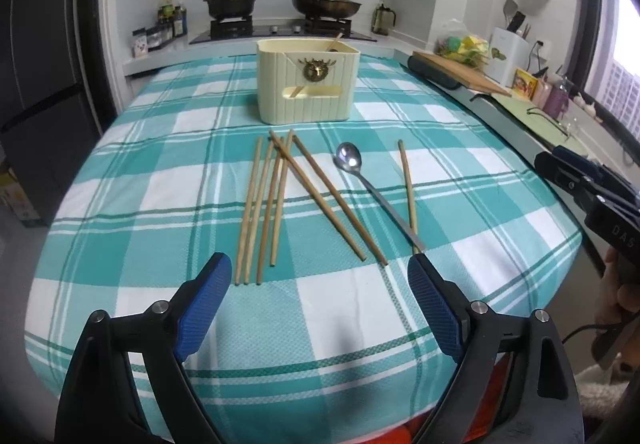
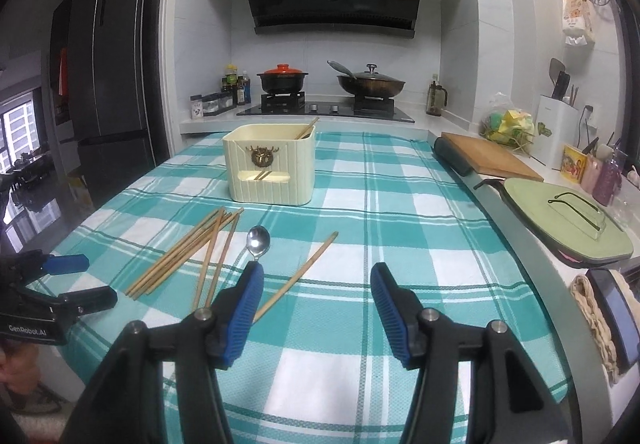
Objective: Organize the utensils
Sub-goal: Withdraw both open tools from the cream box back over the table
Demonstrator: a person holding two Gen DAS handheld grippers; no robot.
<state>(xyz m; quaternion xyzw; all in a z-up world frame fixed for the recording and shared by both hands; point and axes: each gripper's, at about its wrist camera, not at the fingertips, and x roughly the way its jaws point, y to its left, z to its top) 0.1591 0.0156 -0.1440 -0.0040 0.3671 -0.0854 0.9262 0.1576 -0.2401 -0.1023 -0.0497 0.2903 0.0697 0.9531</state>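
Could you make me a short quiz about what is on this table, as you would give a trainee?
1. True or false: the metal spoon is already inside the cream utensil holder.
2. How many loose chopsticks lie on the checked tablecloth? A) three B) seven C) ten
3. Fill in: the fingers of the left gripper and of the right gripper are both ____ and hold nothing.

Key
1. False. The spoon lies on the cloth, between the crossed chopsticks and a single chopstick that its handle crosses.
2. B. Six lie left of the spoon, one to its right.
3. Open.
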